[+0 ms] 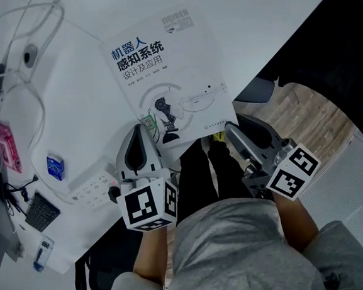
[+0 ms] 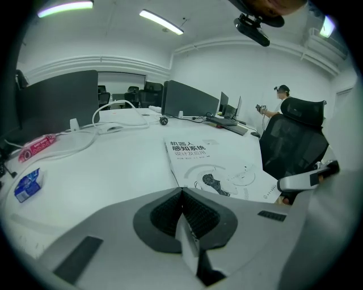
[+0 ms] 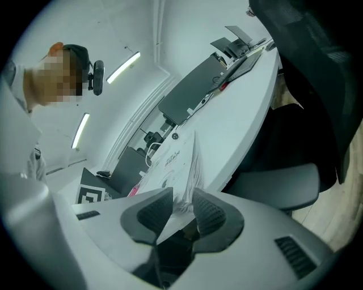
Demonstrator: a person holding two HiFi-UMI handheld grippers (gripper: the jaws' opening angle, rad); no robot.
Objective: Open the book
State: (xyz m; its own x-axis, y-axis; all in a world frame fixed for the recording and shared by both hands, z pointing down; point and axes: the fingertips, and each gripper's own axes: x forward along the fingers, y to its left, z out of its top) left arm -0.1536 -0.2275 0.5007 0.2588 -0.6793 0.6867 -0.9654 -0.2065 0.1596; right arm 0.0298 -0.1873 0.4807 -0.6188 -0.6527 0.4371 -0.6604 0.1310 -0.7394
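A closed white book [image 1: 166, 79] with dark Chinese title print lies cover-up on the white table [image 1: 85, 127]. My right gripper [image 1: 229, 127] is at the book's near right corner, by the table edge. In the right gripper view its jaws [image 3: 182, 207] are shut on that corner of the book [image 3: 176, 164], with page edges showing between the pads. My left gripper [image 1: 143, 129] rests at the book's near left corner. In the left gripper view its jaws [image 2: 181, 195] are shut with nothing in them, and the book [image 2: 212, 164] lies just ahead.
White cables [image 1: 25, 92] loop over the table's left part, beside a pink packet [image 1: 7, 147], a small blue carton [image 1: 55, 167] and a power strip [image 1: 88, 192]. Monitors [image 2: 190, 99] stand at the back. A black office chair [image 2: 292, 141] stands right of the table.
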